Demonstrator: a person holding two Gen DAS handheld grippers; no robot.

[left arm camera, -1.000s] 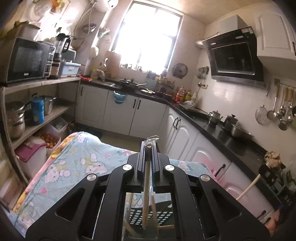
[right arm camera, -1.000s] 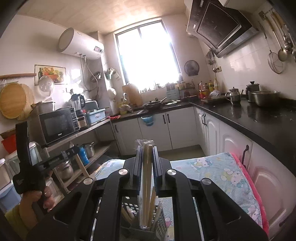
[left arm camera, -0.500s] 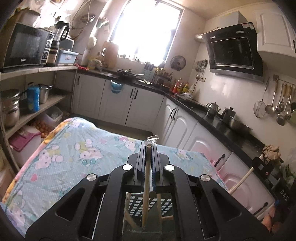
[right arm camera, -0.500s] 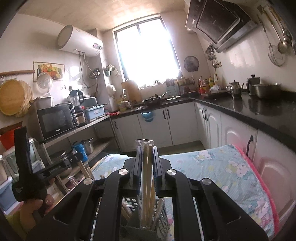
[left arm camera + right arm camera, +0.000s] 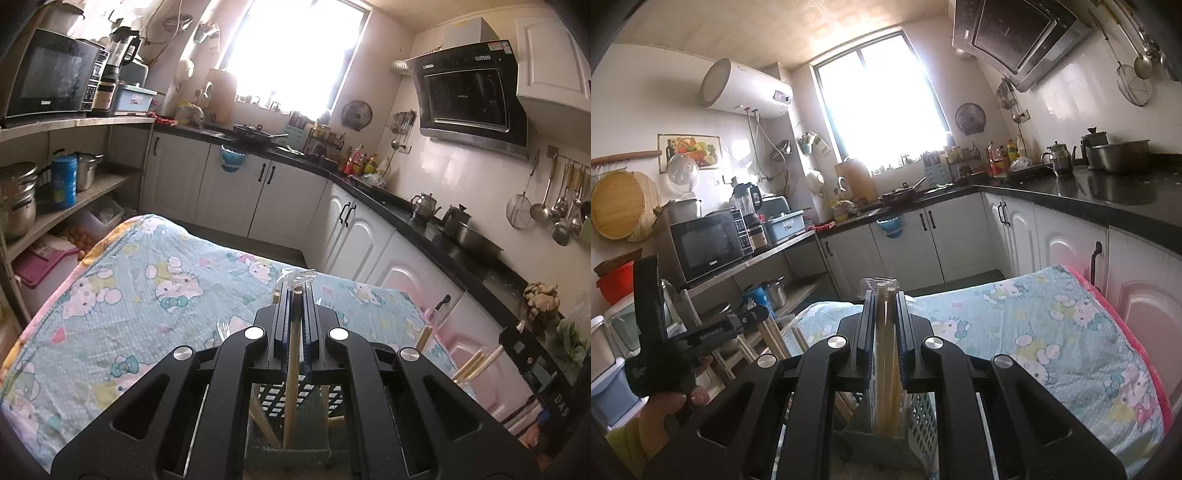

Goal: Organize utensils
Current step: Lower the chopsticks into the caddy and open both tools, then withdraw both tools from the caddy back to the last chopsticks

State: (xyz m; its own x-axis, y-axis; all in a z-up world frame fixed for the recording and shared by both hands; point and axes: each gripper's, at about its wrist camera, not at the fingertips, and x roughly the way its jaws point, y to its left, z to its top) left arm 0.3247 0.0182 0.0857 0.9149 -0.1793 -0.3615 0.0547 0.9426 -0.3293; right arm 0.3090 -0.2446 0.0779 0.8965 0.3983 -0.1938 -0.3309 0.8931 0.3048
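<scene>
Your left tool (image 5: 295, 295) pinches one chopstick (image 5: 291, 369); right tool (image 5: 882, 295) clamps wrapped chopstick bundle (image 5: 884, 354). Both held vertical, tips at 6 o'clock, for dropping into slotted holder (image 5: 923, 417).

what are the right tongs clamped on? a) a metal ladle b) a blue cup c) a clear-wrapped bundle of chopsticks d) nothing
c: in the right wrist view the right tongs are shut on a bundle of chopsticks in clear wrap, its lower end over the grey utensil basket.
</scene>
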